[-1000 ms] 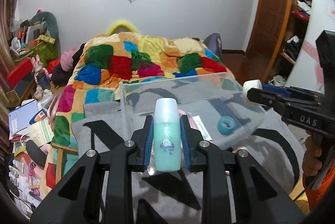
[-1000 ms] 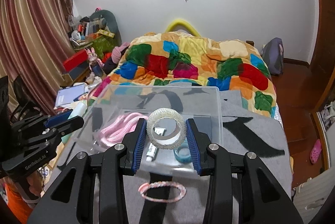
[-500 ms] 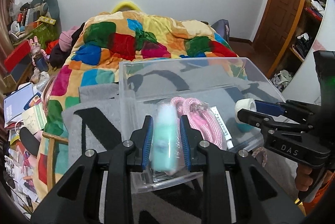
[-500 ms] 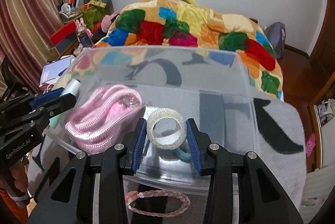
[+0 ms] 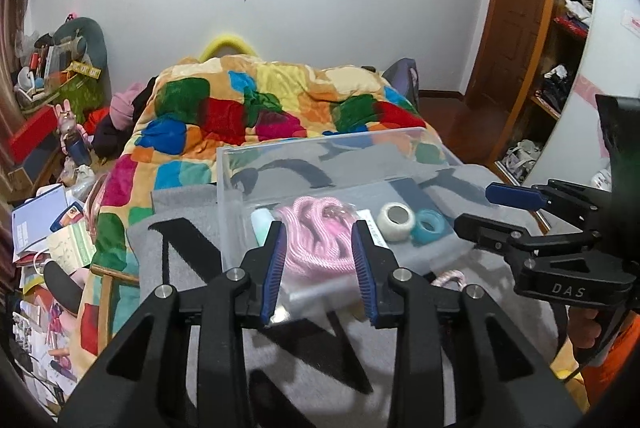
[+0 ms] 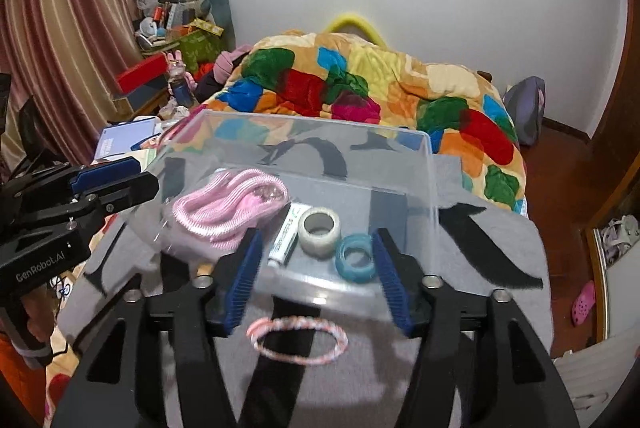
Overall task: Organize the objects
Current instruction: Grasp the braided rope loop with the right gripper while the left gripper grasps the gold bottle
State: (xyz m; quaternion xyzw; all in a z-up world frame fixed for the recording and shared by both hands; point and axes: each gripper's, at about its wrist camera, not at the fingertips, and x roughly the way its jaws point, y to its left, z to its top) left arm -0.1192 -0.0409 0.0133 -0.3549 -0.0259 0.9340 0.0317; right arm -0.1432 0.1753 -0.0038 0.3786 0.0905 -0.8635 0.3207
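A clear plastic bin (image 5: 224,195) (image 6: 424,163) stands on a grey cloth. In it lie a pink rope (image 5: 316,228) (image 6: 228,205), a mint bottle (image 5: 262,226), a white tape roll (image 5: 397,222) (image 6: 319,226), a blue tape roll (image 5: 429,226) (image 6: 355,258) and a small tube (image 6: 286,236). My left gripper (image 5: 320,264) is open and empty at the bin's near edge. My right gripper (image 6: 316,278) is open and empty over the bin's near wall. A pink braided bracelet (image 6: 298,340) lies on the cloth in front of the bin.
A bed with a patchwork quilt (image 5: 260,115) lies behind the bin. Cluttered books and boxes (image 5: 44,220) fill the floor at the left. A wooden wardrobe and shelves (image 5: 552,27) stand at the right. The grey cloth (image 6: 480,268) has black markings.
My left gripper opened and left the mint bottle in the bin. My right gripper opened and left the white tape roll in the bin. Both drew back.
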